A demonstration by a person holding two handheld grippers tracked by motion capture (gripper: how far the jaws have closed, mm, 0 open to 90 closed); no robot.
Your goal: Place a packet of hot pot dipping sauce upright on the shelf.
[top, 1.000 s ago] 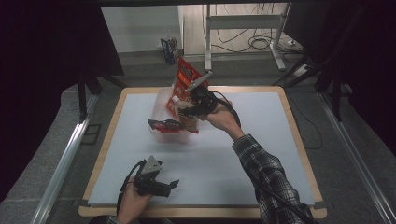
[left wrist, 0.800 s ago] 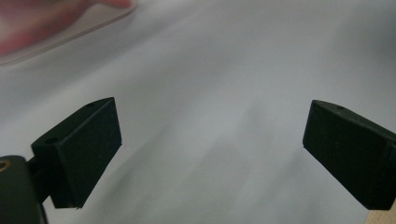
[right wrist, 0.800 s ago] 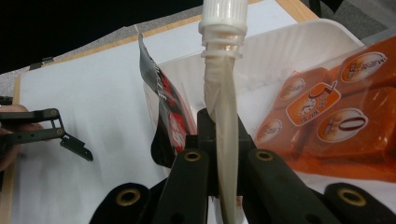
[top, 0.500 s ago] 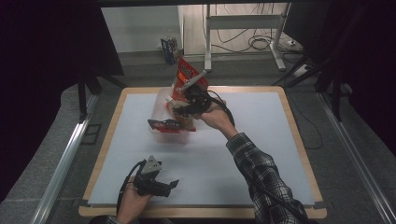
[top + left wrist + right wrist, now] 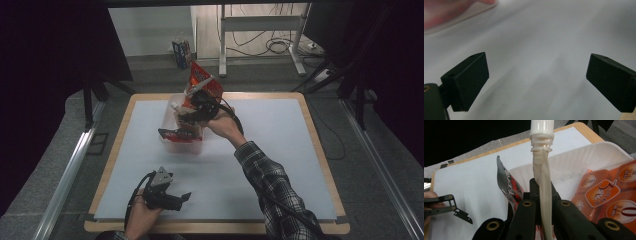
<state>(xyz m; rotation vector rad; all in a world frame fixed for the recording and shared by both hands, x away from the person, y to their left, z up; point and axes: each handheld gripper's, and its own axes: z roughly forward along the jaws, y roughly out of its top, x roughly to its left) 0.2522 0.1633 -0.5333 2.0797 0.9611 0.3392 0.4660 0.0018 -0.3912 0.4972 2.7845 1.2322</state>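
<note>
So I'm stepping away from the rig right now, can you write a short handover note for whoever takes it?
Right gripper: fingers shut on the flat white spouted pouch, cap up, held over the clear bin.
Left gripper: open, nothing between the fingers, resting on the white table mat near the front edge.
Things: the bin sits at the back left of the mat; an orange snack bag and a dark packet stand in it.
Done: two bags are in the bin.
Left: probably lower the pouch into the bin and release.
</note>
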